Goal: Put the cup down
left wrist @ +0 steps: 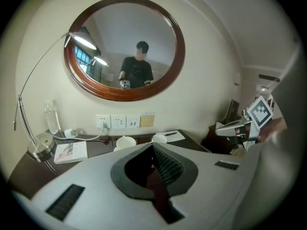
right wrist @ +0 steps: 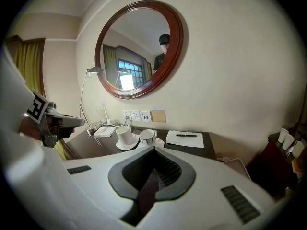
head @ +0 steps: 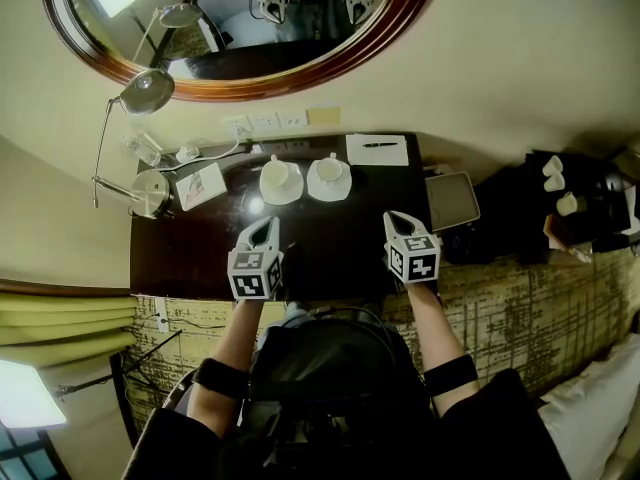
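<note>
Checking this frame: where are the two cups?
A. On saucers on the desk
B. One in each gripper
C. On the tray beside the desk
A: the left cup and right cup sit on saucers at the back of the desk; the left gripper and right gripper are shut and empty.
</note>
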